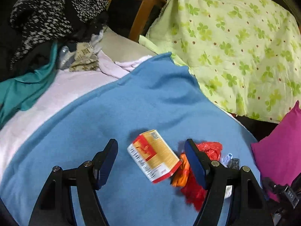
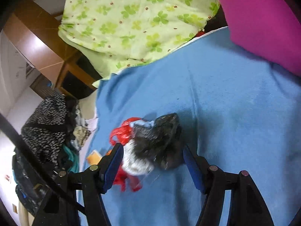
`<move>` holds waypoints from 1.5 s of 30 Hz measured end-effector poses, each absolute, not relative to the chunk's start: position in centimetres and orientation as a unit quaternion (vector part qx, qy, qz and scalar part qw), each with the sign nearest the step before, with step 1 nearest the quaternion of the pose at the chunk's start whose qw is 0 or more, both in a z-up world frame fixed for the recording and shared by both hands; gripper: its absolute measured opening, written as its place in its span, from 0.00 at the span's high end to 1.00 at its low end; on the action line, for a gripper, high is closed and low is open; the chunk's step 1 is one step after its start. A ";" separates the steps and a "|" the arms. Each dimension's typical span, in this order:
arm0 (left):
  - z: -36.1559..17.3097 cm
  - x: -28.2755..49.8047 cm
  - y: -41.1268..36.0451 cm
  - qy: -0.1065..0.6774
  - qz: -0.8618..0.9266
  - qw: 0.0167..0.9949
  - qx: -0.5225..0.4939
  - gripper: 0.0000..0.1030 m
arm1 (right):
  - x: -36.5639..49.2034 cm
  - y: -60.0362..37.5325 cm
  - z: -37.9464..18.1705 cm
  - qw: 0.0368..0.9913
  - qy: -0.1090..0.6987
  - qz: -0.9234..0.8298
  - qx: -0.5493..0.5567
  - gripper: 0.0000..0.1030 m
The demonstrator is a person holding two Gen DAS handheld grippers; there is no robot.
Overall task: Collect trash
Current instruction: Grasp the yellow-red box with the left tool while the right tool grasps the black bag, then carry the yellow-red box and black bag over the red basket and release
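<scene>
Lying on a blue blanket (image 1: 116, 113), a red-and-yellow carton (image 1: 154, 155) is seen between the spread jaws of the left gripper (image 1: 151, 162), untouched. Beside it, crumpled red plastic (image 1: 210, 149) and an orange wrapper (image 1: 181, 171) are heaped. A dark crumpled bag (image 2: 161, 139) sits between the parted jaws of the right gripper (image 2: 153, 164); contact cannot be told. Open blanket is left beyond, bounded by a green quilt (image 1: 235, 43) and a magenta pillow (image 2: 263, 18).

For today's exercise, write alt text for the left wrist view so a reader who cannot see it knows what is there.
The open left gripper hovers over a red-and-yellow carton lying on a blue blanket, with crumpled red plastic bag beside it. A green clover-print quilt and a magenta pillow lie to the right.
</scene>
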State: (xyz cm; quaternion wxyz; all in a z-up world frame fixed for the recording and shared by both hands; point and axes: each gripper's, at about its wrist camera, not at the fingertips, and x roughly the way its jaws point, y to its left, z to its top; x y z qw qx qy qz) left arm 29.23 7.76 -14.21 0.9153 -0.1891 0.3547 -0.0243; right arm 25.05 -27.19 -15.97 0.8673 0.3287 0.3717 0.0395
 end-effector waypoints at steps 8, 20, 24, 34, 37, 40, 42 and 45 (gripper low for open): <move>-16.1 33.2 5.1 0.385 -0.018 0.906 -0.175 0.28 | 29.0 -27.2 -19.0 0.857 0.384 0.041 0.341 0.41; -20.0 33.1 5.6 0.455 -0.033 0.870 -0.189 0.35 | 29.5 -25.3 -21.2 0.836 0.451 0.065 0.305 0.64; -19.5 31.5 5.9 0.447 -0.041 0.875 -0.181 0.44 | 27.3 -25.4 -19.5 0.845 0.439 0.064 0.297 0.64; -15.1 24.8 4.6 0.397 -0.082 0.907 -0.117 0.48 | 21.0 -27.5 -14.6 0.878 0.385 0.039 0.280 0.64; -12.9 22.0 2.5 0.371 -0.094 0.920 -0.078 0.48 | 18.4 -27.6 -12.8 0.892 0.359 0.033 0.272 0.64; -11.4 19.1 0.2 0.348 -0.114 0.929 -0.048 0.48 | 15.3 -27.7 -11.3 0.905 0.333 0.023 0.265 0.64; -10.7 16.9 -1.5 0.340 -0.127 0.931 -0.030 0.48 | 13.3 -28.0 -10.6 0.911 0.320 0.017 0.260 0.64; -9.7 14.2 -3.5 0.322 -0.143 0.936 -0.001 0.48 | 10.2 -28.5 -9.7 0.919 0.300 0.009 0.257 0.64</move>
